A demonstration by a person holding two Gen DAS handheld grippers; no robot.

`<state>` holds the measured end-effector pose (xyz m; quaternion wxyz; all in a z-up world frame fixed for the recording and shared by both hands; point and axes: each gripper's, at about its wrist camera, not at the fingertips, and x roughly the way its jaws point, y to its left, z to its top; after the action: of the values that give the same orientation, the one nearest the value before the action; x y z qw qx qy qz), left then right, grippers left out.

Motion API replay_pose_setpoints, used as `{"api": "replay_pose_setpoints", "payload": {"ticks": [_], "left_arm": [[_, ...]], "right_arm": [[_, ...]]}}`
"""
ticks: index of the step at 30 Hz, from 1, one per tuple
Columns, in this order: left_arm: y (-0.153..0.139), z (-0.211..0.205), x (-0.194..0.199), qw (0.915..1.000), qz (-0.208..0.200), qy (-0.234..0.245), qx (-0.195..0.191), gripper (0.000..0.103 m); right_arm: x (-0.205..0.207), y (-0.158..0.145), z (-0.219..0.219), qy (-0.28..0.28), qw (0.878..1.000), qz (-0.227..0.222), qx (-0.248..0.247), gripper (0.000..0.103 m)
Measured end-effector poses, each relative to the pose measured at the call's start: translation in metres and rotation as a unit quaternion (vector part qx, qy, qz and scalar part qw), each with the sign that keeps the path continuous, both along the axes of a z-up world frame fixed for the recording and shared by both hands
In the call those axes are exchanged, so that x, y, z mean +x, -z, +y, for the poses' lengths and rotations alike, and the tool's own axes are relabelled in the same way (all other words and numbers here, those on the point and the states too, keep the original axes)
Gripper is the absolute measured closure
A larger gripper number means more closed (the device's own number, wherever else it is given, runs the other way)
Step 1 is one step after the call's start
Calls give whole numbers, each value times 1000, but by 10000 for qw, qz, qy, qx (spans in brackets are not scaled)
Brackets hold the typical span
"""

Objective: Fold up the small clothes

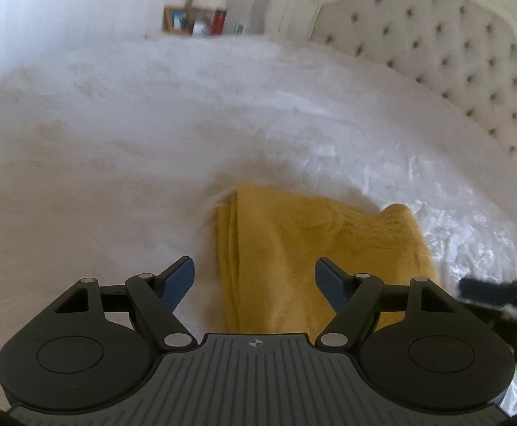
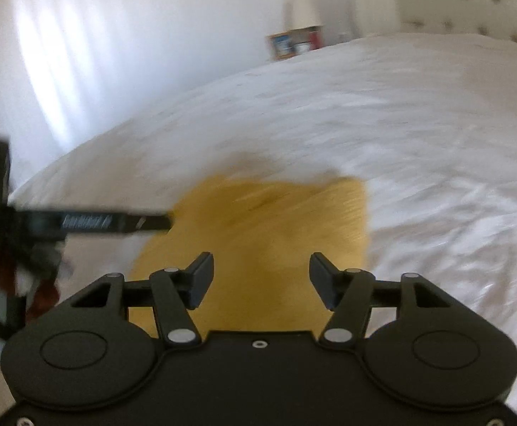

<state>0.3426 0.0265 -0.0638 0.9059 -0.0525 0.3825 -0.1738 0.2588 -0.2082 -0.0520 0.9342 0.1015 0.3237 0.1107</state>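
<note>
Hovering above the mustard-yellow knitted garment [image 1: 294, 248], both tools are carrying nothing: the left gripper [image 1: 254, 280] is showing its 2 blue-padded fingers spread wide with only cloth visible between them, and the right gripper [image 2: 260, 278] is likewise gaping, its 2 black fingers apart and nothing pinched. The garment is lying on the white bedspread [image 1: 116, 135], near the edge closest to the cameras, already doubled at least once: stacked layers are showing along its left border in the left wrist view. Behind it are the cream tufted headboard [image 1: 446, 56] and a small wooden bedside shelf [image 1: 194, 19].

The step in hand looks like picking the next edge for another fold. To do it well, each gripper should be lowering onto a corner of the same short end, biting through all stacked layers rather than the top one only, and both should be closing level with each other so the cloth is not skewing. Lifting only just clear and carrying the end over evenly should be keeping the layers aligned; the soft bedding may be giving under pressure, so a shallow pinch is likely safer than a deep push.

The garment's long axis is running away from the cameras toward the far side of the bed, with a slight lean to the right. Its far right corner is bulging up, rumpled. The right wrist view is too blurred for me to be reading seams.
</note>
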Motion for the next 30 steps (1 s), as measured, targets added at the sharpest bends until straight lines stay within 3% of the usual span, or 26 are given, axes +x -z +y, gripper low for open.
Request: {"api": "replay_pose_setpoints", "payload": {"ticks": [4,5,6,7,15,19,21,27,30], "left_arm": [[23,-4,19,9991,384,-55,-183,35],[28,-3,22,9983,497,-16,-294,42],[33,-1,22,9972,557,-3,-492,64],[36,3,20,9962,571,-94,-653,74],[45,23,-8,9958,395,-540,-628,77],[48,25,-9,9957,367,-565,-631,75],[46,22,-9,9965,338,-552,-525,75],[30,18,-28,9987,124,-471,-120,72],[19,13,-55,9997,-133,-169,86,59]], "right_arm": [[23,7,-28,386,9991,103,165,38],[27,12,-33,443,9987,146,190,38],[33,16,-37,488,9984,203,225,38],[34,19,-41,514,9980,253,261,38],[59,46,-48,464,9973,491,301,38],[79,62,-49,711,9952,671,-73,20],[85,66,-54,832,9941,700,-58,17],[73,48,-49,815,9948,554,-249,15],[46,37,-42,493,9978,390,-232,15]]}}
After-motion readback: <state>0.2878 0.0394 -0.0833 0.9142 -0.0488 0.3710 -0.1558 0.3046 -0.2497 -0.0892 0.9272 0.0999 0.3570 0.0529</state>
